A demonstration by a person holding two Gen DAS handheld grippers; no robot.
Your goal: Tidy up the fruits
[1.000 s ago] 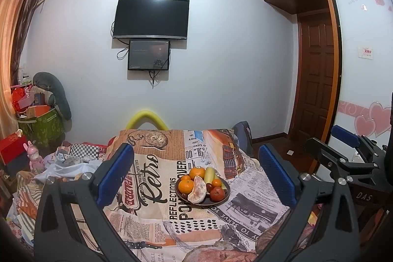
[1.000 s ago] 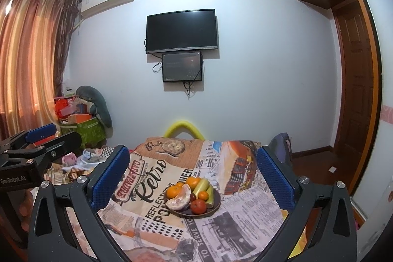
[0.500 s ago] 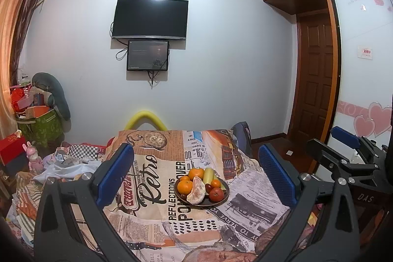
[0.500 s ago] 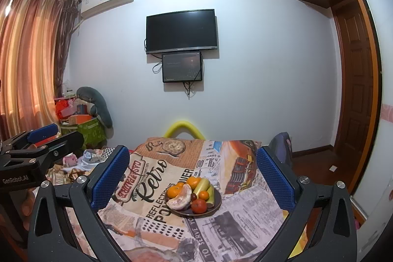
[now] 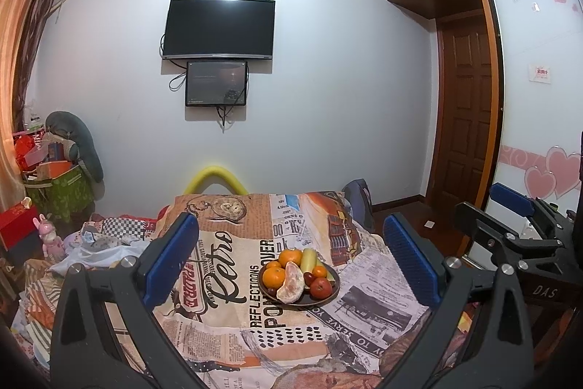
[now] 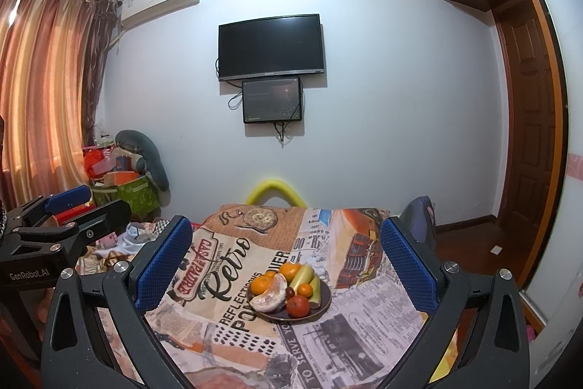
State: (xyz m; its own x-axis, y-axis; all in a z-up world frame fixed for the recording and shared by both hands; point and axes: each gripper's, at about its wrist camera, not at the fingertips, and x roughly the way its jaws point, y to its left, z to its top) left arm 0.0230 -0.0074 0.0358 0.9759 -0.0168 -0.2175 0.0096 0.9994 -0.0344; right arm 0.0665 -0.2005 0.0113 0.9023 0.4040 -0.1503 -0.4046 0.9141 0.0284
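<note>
We are holding both grippers above the near end of a table draped in a newspaper-print cloth [image 5: 233, 265], the left gripper [image 5: 289, 261] and the right gripper [image 6: 286, 265] each standing with its blue-padded jaws spread wide and nothing between them. A dark plate [image 5: 333, 292] of fruit is sitting on the cloth well ahead of both, framed in the gap of each pair of jaws. On it we are seeing a peeled pomelo piece [image 5: 291, 287] leaning at the front, an orange [image 5: 274, 276] just beside it on the left, another orange [image 5: 290, 257] at the back, a pale green fruit [image 5: 308, 259] lying lengthwise, and a red apple [image 5: 321, 287] at the front right; a few small dark fruits are tucked between these and are too small for us to identify. In the right wrist view the left gripper is showing only as black arms at the left edge, and in the left wrist view the right gripper is poking in at the right edge, both cut off by the frame. The table's near edge is hidden beneath the gripper bodies. A dark television [image 6: 270, 46] is hanging on the far wall above a smaller screen [image 6: 272, 100], and the clutter piled at the left is too jumbled for us to sort out.
</note>
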